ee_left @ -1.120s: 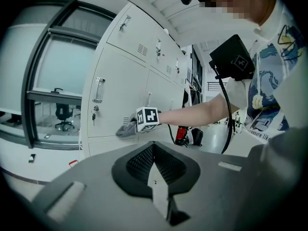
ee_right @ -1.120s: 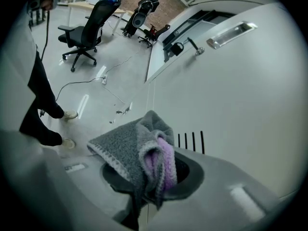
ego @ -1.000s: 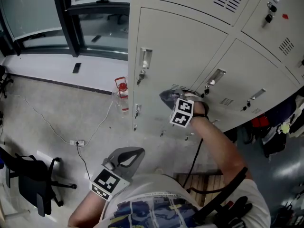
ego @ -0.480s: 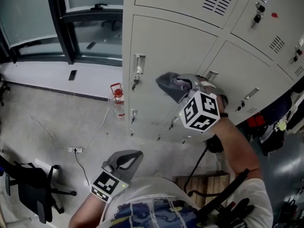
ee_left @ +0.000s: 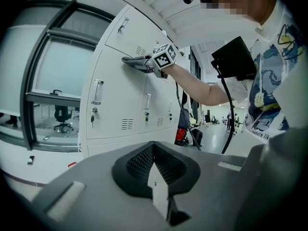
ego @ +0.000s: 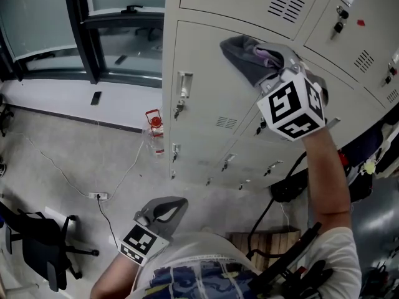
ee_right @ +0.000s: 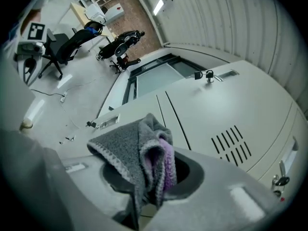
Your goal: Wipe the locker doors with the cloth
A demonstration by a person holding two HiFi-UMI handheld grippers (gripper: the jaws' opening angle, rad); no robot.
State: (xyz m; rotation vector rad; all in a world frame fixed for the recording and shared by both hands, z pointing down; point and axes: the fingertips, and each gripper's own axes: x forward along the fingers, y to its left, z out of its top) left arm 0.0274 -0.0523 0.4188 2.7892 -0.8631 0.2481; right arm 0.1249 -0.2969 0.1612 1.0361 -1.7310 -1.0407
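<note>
Right gripper view shows the right gripper (ee_right: 154, 186) with its jaws clamped on a bunched grey cloth (ee_right: 139, 148), whose folds stick out ahead of the jaws. In the head view the cloth looks pressed near the top edge of a locker door (ego: 206, 86), so the bare panel lies below and to its left. The left gripper (ego: 163, 209), jaws together and empty, hangs low, well apart from the lockers.

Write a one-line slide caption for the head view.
Right gripper holds a grey cloth to a locker door while the left gripper hangs shut below.
</note>
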